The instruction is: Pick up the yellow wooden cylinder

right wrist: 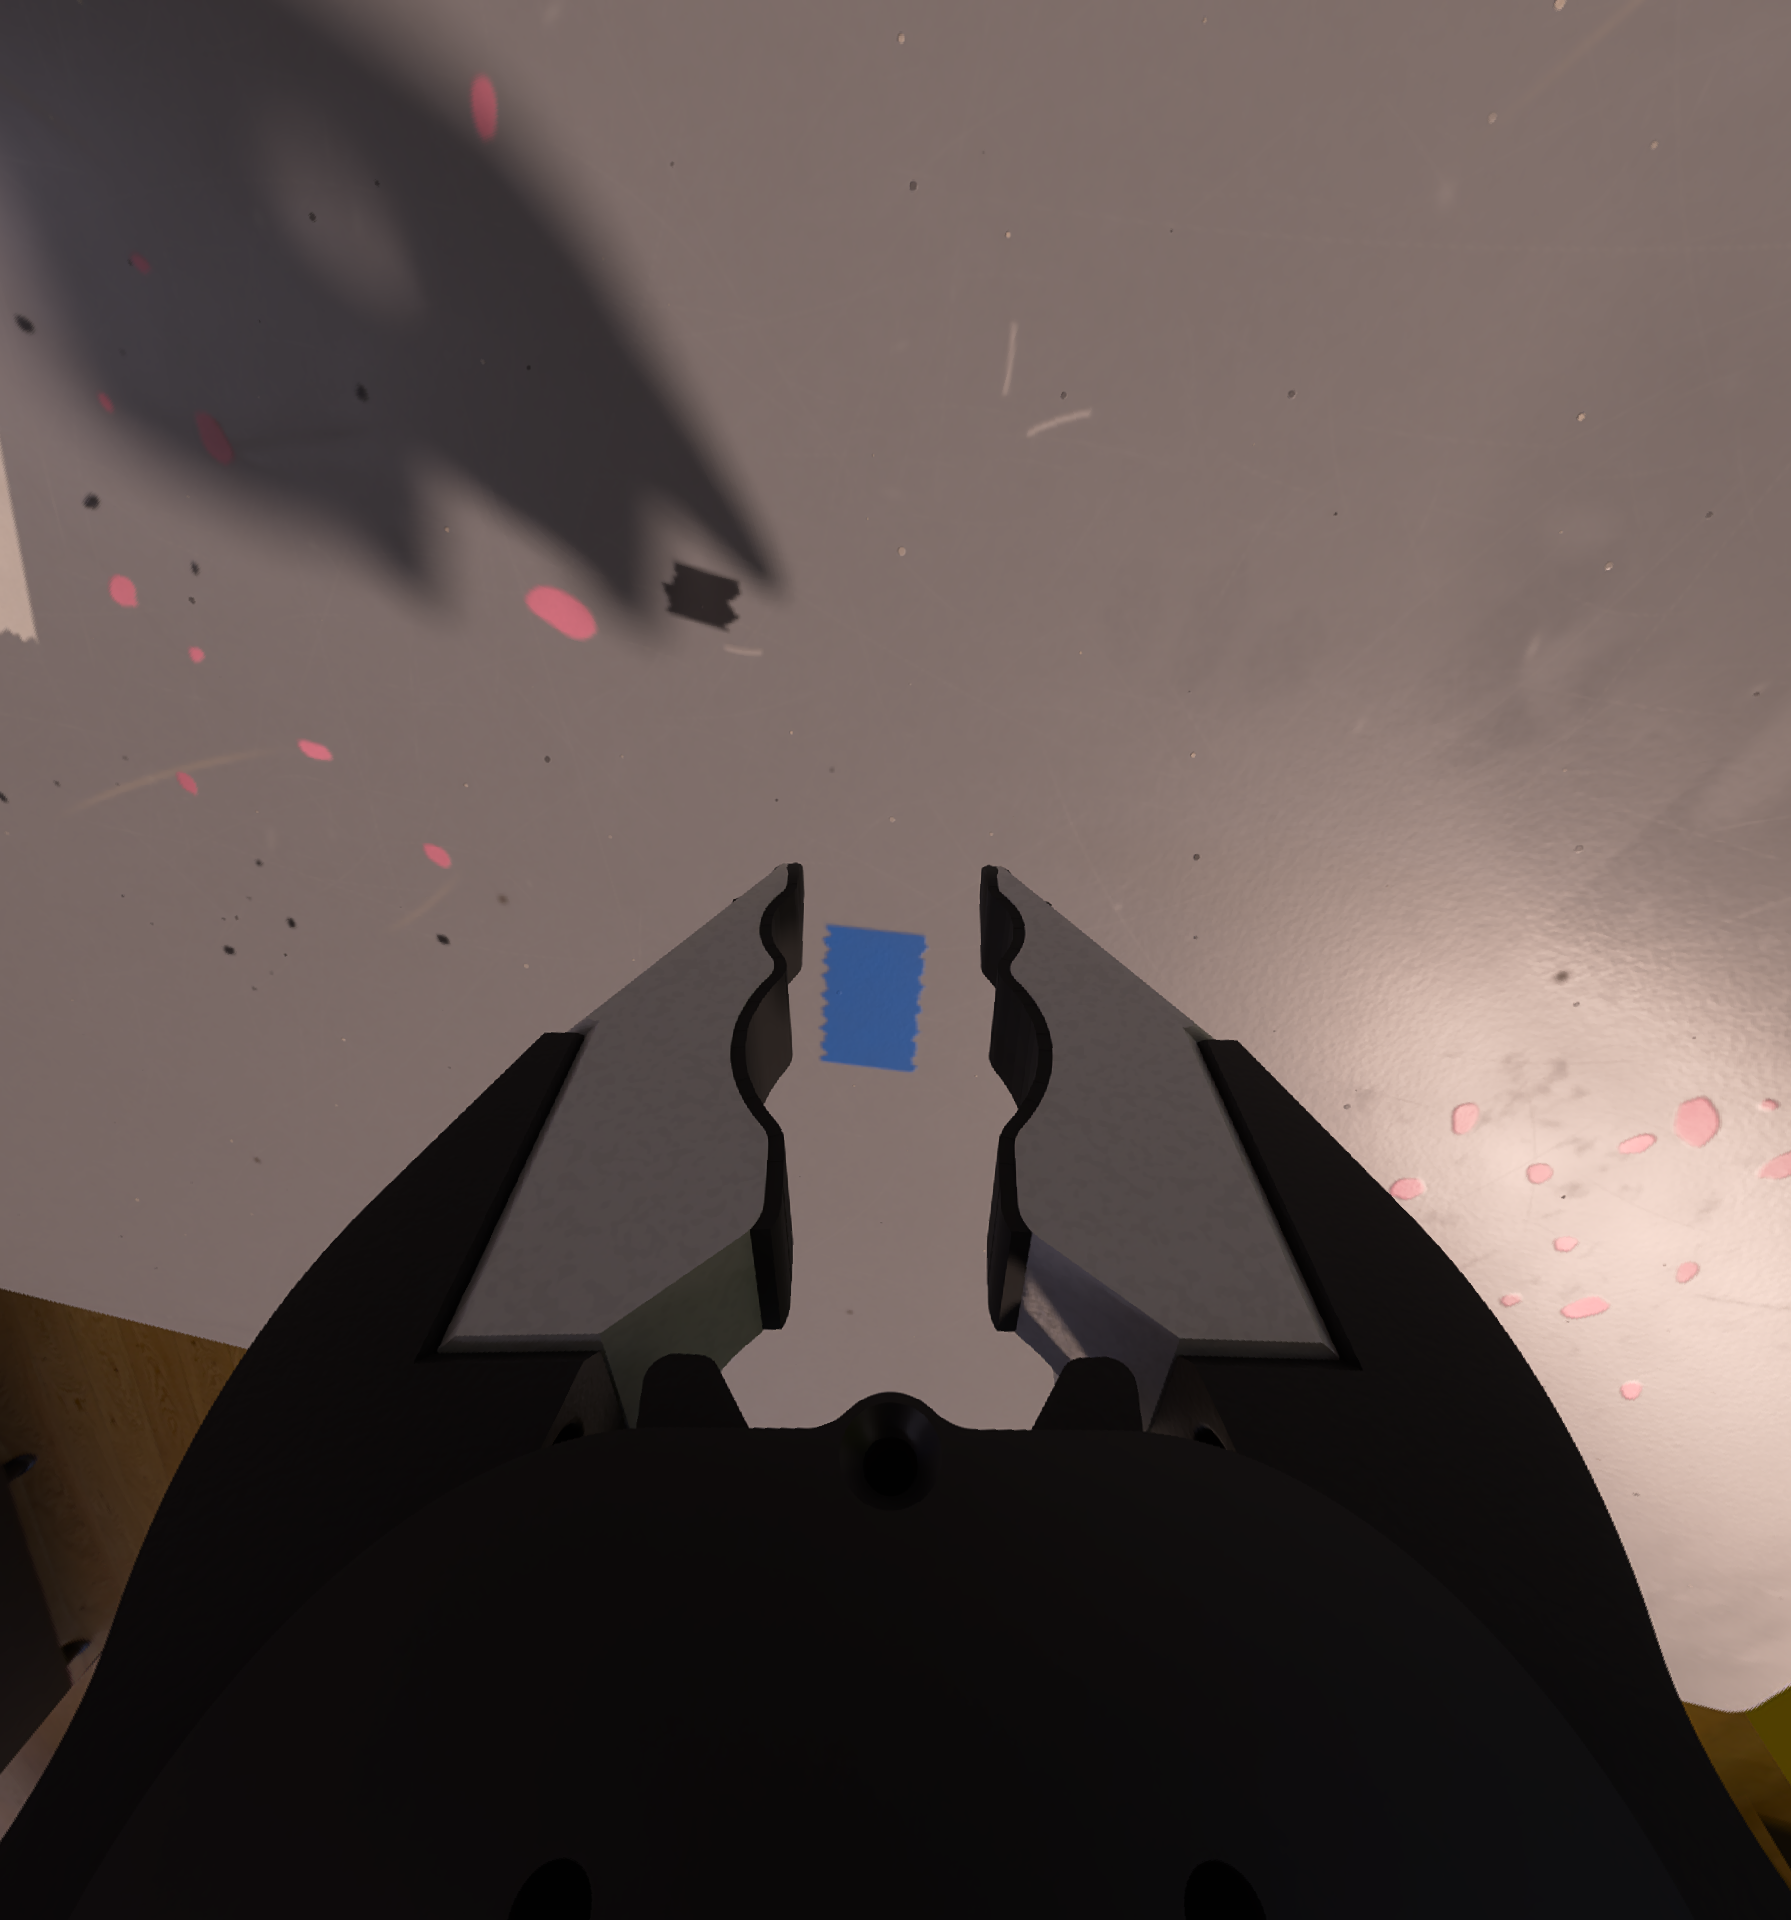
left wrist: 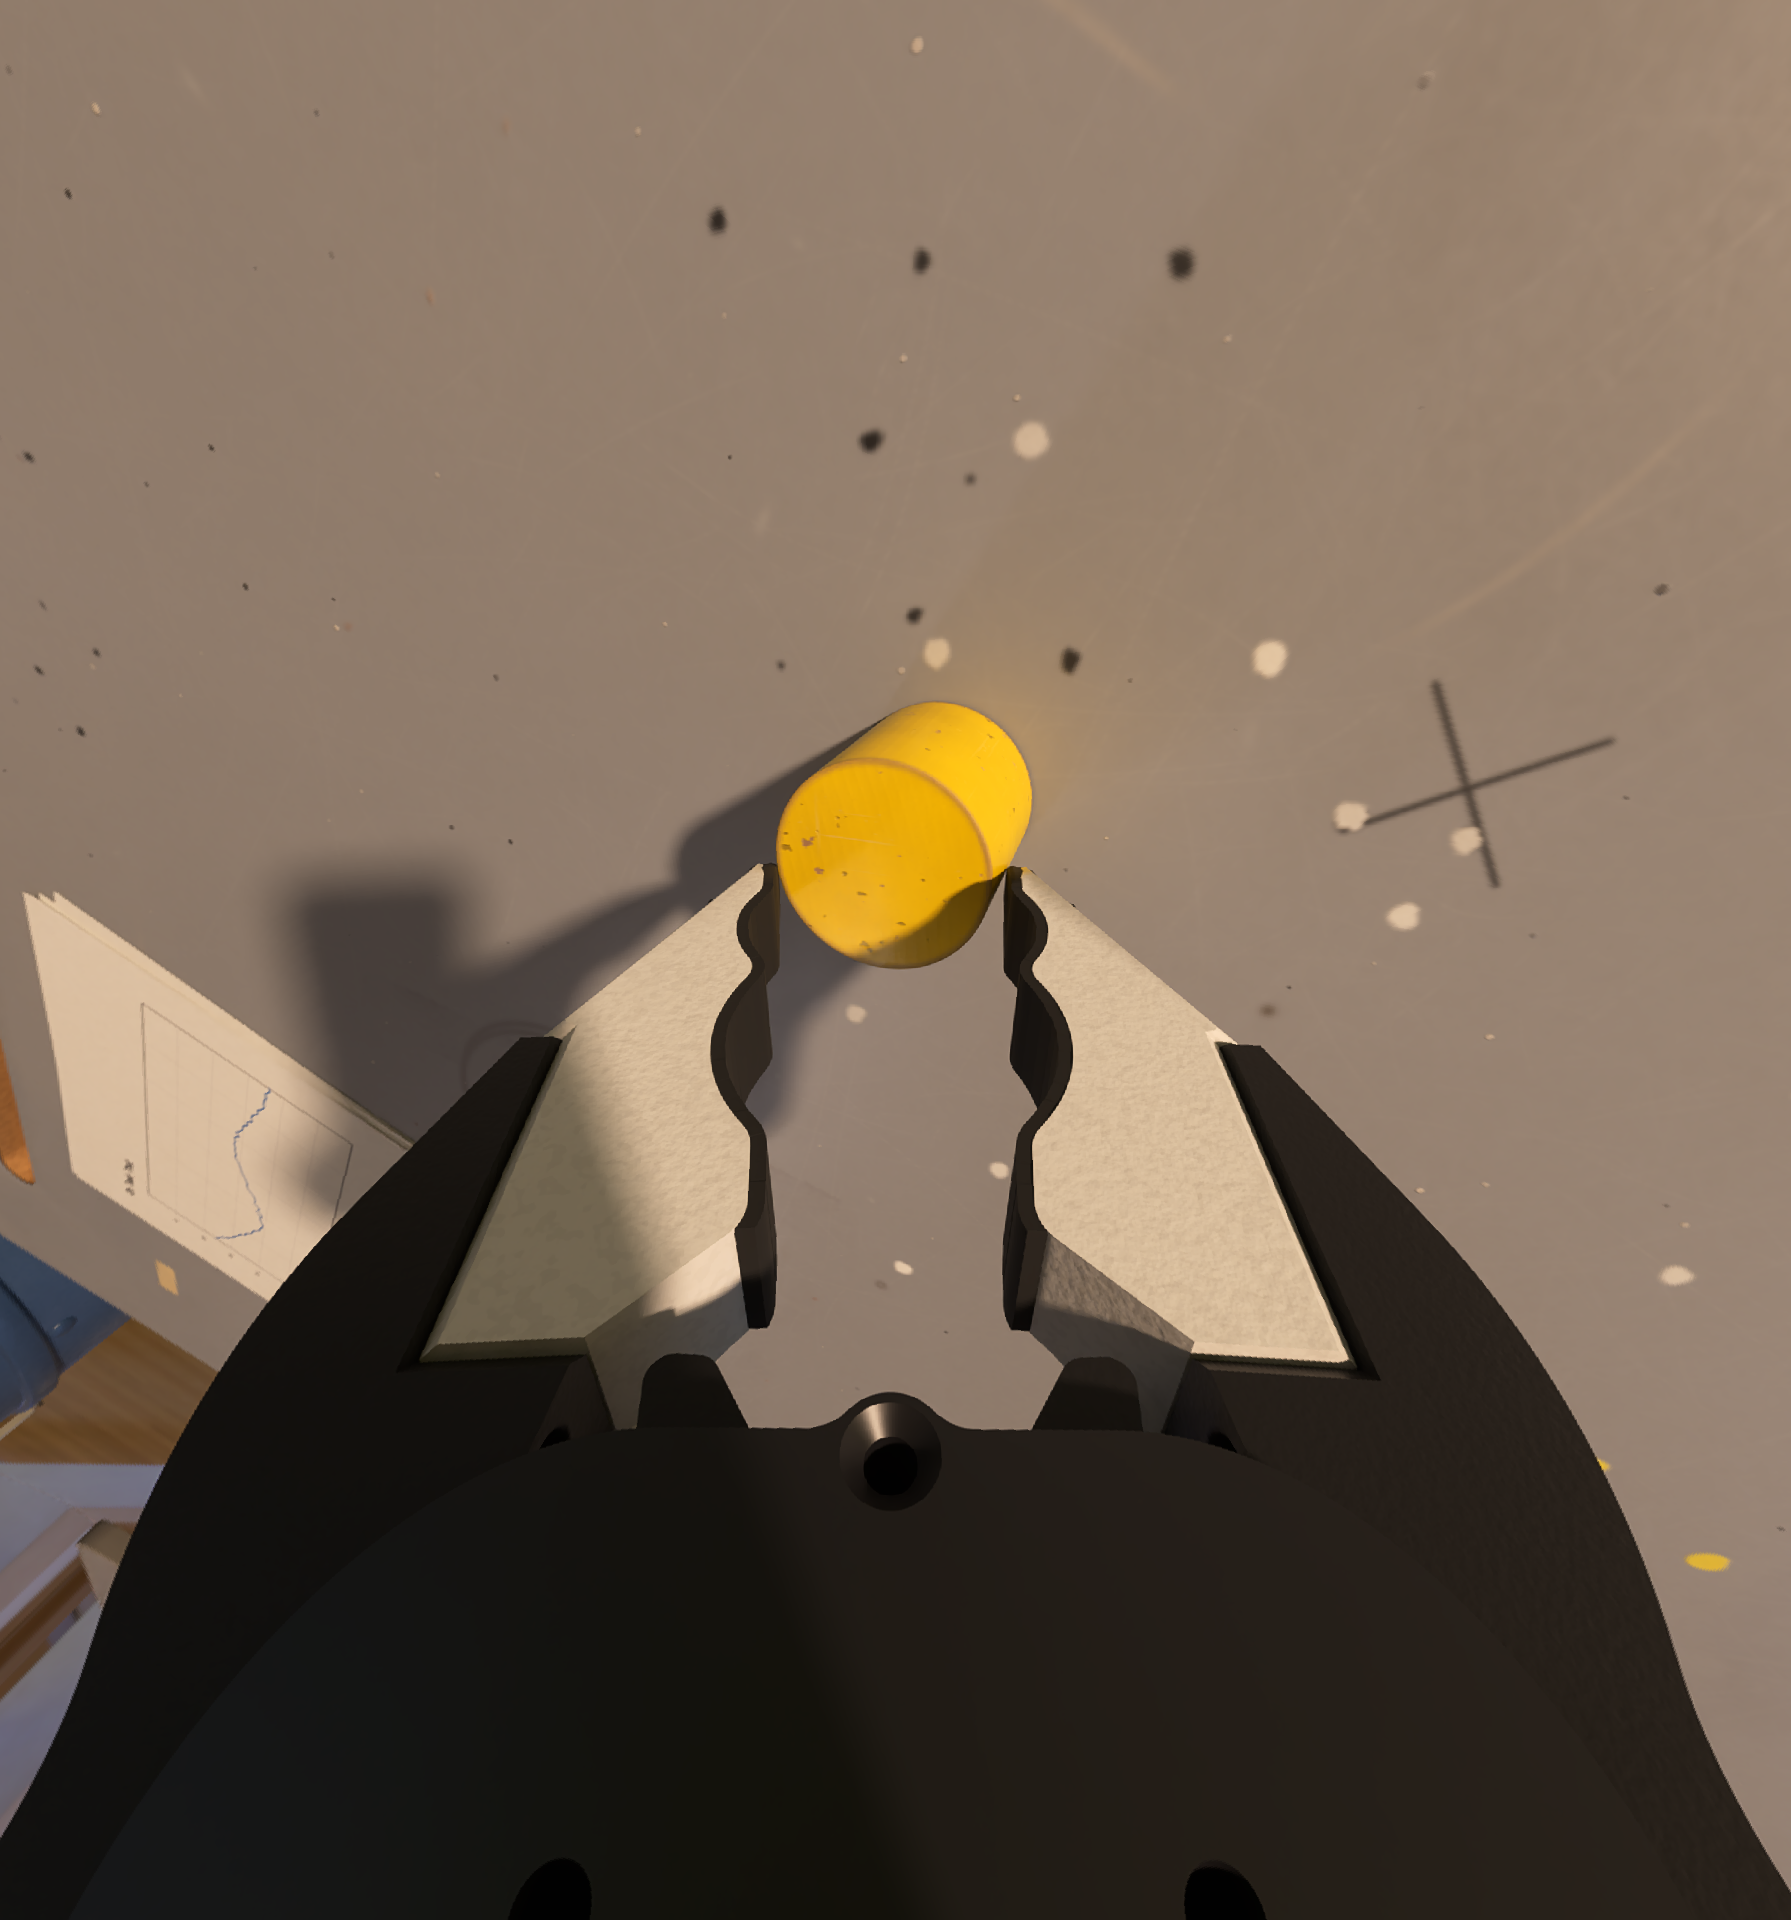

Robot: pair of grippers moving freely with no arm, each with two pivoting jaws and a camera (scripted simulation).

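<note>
Left tool (left wrist: 889,871): I see it spread, tips flanking the cylinder (left wrist: 903,834) lying on the desk (left wrist: 1286,416)
Right tool (right wrist: 889,871): spread, empty
Risk: I'd judge it rolls off; only tips reach

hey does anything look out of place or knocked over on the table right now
The yellow wooden cylinder lies on its side, round end toward the left gripper, whose tips flank it. A printed sheet sits askew. Otherwise only paint specks.
</note>
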